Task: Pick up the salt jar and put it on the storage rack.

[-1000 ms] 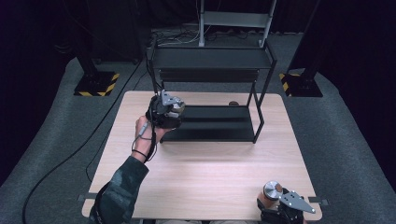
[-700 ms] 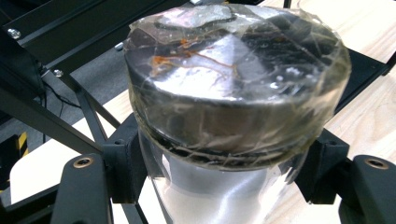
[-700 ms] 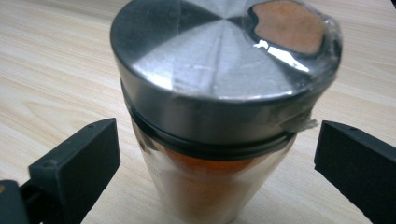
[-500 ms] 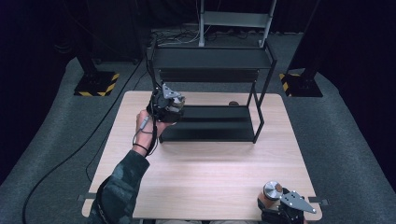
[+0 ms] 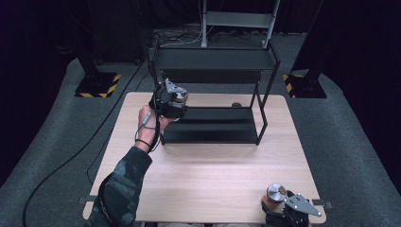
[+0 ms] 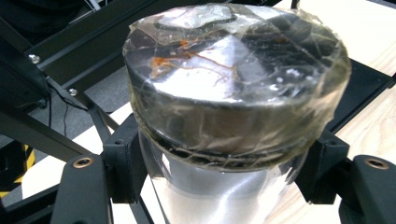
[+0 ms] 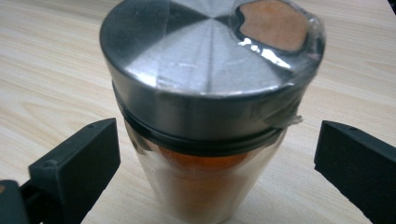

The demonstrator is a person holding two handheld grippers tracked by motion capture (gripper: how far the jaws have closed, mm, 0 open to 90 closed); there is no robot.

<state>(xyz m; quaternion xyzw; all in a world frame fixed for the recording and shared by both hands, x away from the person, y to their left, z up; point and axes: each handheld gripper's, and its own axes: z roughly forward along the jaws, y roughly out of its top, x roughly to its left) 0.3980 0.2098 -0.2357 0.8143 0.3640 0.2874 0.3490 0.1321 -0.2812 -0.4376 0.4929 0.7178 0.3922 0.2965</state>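
Clearly the work in hand is getting a jar onto the black shelf rack (image 5: 213,94) that stands at the far side of the desk (image 5: 208,175). The rack has a top shelf, a lower shelf just above the desk, and thin posts at the corners; its front left post is right beside the left hand (image 5: 149,124), so the safest path, I judge, is to go in between the posts and keep the jar upright. The left gripper (image 6: 224,186) has its jaws pinching the clear jar (image 6: 233,93) below its taped metal lid, held up at the rack's left front corner. The lower shelf looks bare and offers plenty of room. Near the desk's close right edge, the right gripper (image 7: 219,186) has its jaws spread, apart from either side of the orange-filled jar (image 7: 210,107) standing there.
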